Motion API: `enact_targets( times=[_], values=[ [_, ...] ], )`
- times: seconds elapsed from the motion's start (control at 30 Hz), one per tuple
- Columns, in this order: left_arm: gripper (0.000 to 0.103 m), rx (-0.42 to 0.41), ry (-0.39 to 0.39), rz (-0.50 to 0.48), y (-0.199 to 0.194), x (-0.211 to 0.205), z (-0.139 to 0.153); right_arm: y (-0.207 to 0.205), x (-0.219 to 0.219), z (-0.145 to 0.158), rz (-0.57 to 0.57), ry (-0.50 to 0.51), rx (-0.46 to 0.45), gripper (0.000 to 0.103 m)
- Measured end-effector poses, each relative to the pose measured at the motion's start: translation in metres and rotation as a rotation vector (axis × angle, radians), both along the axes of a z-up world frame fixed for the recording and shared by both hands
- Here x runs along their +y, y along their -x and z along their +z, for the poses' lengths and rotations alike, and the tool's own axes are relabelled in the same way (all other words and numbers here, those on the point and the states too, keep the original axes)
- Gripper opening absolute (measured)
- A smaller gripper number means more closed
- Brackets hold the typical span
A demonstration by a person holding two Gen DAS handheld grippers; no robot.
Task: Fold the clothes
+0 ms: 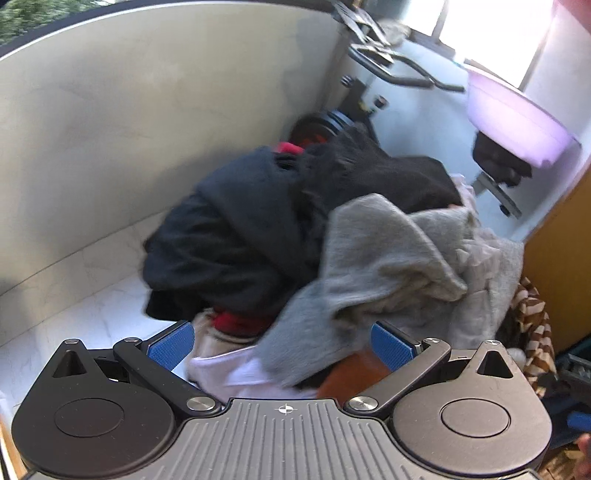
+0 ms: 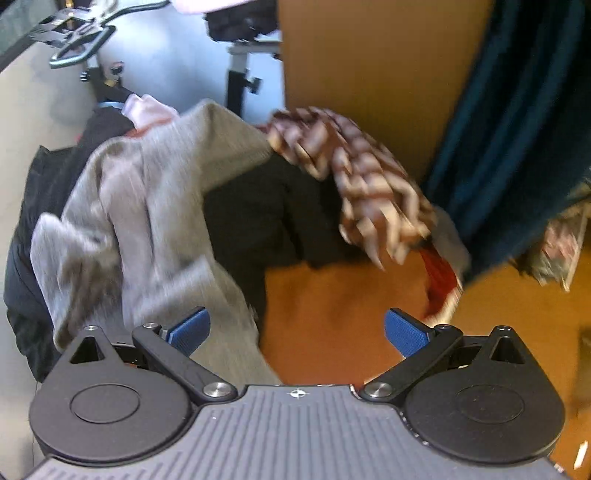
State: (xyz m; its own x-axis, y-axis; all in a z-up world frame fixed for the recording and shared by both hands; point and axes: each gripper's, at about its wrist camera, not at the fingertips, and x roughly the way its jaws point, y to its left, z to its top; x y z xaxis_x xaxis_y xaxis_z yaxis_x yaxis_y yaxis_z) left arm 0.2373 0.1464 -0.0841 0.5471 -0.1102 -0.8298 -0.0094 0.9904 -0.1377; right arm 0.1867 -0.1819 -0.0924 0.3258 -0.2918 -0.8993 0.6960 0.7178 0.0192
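Orange-brown wood (image 2: 332,314) is seen under a heap of clothes (image 1: 295,229), piled against a pale wall (image 1: 147,110). An exercise bike (image 1: 373,74) stands behind the heap. Both the left tool (image 1: 282,343) and the right tool (image 2: 297,330) are held apart, empty. No writing is legible.

daylight from the window (image 1: 480,33) top right of my left view, blown out to white glare. wall (image 1: 129,110) evenly lit, soft shadows. strong fisheye bend at the edges in both views. motion blur smears the grey garment (image 2: 147,206) and the checked cloth (image 2: 354,173) in my right view; my gripper bodies stay sharp.
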Motion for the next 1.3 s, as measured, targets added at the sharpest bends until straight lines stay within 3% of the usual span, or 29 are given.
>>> enact_targets(
  times=[0.2, 0.37, 0.5, 0.63, 0.8, 0.87, 1.13, 1.3],
  values=[
    [0.102, 0.064, -0.015, -0.044, -0.038, -0.060, -0.016, -0.050, -0.034, -0.004, 0.132, 0.016, -0.004, 0.103],
    [0.102, 0.162, -0.041, -0.096, -0.068, -0.096, -0.038, -0.079, -0.061, -0.038, 0.208, -0.058, 0.017, 0.103],
    [0.102, 0.096, -0.090, -0.108, -0.098, -0.104, -0.045, -0.090, -0.081, -0.062, 0.179, -0.107, 0.027, 0.102],
    [0.102, 0.075, -0.096, -0.152, -0.135, -0.112, -0.058, -0.100, -0.095, -0.075, 0.162, -0.168, -0.064, 0.102],
    [0.102, 0.070, -0.103, -0.240, -0.178, -0.115, -0.081, -0.129, -0.092, -0.092, 0.087, -0.095, -0.078, 0.103],
    [0.102, 0.069, -0.092, -0.268, -0.190, -0.113, -0.091, -0.138, -0.087, -0.107, 0.070, -0.068, -0.037, 0.103],
    [0.102, 0.131, 0.071, -0.335, -0.218, -0.093, -0.126, -0.115, -0.071, -0.122, 0.066, 0.018, -0.181, 0.103],
    [0.102, 0.158, 0.093, -0.341, -0.229, -0.094, -0.132, -0.121, -0.066, -0.121, 0.025, 0.026, -0.149, 0.103]
  ],
)
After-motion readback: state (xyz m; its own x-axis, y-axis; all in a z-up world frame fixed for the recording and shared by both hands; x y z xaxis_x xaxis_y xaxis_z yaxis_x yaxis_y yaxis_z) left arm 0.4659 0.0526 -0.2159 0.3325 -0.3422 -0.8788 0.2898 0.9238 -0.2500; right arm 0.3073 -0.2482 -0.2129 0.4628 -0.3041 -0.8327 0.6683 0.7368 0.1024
